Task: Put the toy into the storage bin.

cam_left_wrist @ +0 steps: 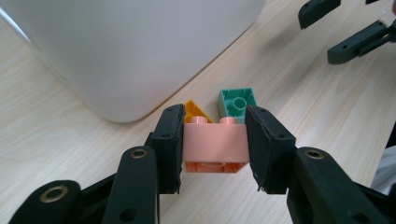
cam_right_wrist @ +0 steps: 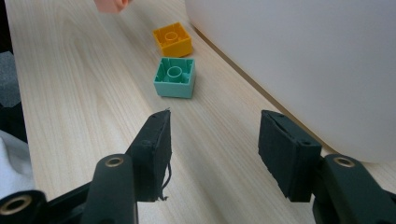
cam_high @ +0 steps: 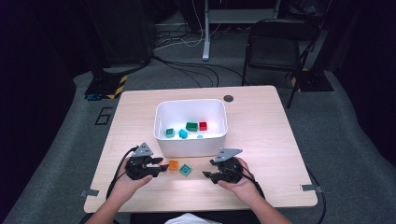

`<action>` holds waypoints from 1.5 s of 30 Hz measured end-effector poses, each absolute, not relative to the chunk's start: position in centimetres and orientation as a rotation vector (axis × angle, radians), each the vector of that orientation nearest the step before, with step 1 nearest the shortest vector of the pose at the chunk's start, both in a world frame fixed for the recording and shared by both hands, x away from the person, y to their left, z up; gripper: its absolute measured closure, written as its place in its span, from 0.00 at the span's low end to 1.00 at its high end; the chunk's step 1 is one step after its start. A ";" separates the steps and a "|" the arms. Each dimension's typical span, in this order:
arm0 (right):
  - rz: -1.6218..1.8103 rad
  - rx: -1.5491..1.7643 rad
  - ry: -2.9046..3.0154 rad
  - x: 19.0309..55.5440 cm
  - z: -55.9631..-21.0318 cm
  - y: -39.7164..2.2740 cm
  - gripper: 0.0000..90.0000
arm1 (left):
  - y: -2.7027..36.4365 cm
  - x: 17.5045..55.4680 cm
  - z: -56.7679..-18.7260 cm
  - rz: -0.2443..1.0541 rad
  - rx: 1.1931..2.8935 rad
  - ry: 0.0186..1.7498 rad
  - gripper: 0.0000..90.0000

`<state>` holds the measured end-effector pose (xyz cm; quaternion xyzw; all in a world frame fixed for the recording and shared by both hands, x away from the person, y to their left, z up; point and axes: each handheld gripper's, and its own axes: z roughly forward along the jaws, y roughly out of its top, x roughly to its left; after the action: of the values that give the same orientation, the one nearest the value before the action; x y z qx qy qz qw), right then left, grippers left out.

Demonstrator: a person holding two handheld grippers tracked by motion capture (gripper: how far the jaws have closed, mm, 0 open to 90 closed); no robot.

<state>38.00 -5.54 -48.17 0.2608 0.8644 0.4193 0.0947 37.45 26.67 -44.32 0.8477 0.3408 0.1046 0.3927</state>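
The pink brick [cam_left_wrist: 214, 142] is clamped across its short sides by the left gripper [cam_left_wrist: 214, 144], near the table's front edge, before the white bin [cam_high: 190, 140]. It is judged light, rigid, smooth. The right gripper [cam_right_wrist: 214, 154] is held released, empty.

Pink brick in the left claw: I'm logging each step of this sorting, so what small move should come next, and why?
Probably carry it up and over the rim of the white bin and let go. The left claw is shut on the pink brick, already off the table, and the bin beside it already holds other bricks. The right claw is open with nothing between its pads.
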 end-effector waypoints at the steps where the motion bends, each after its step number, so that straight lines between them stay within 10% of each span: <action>1: 1.243 0.775 2.562 38.0 -48.2 -5.5 0.48 | 26.6 37.4 -44.0 0.262 2.144 0.868 0.65; 45: 1.165 0.787 2.641 38.0 -49.0 -4.5 0.17 | 23.2 42.8 -34.2 0.261 2.148 0.731 0.65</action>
<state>37.99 -4.46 -48.97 0.2624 0.8802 0.3883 0.0747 42.75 23.22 -34.16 0.8553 0.2910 0.1041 0.4158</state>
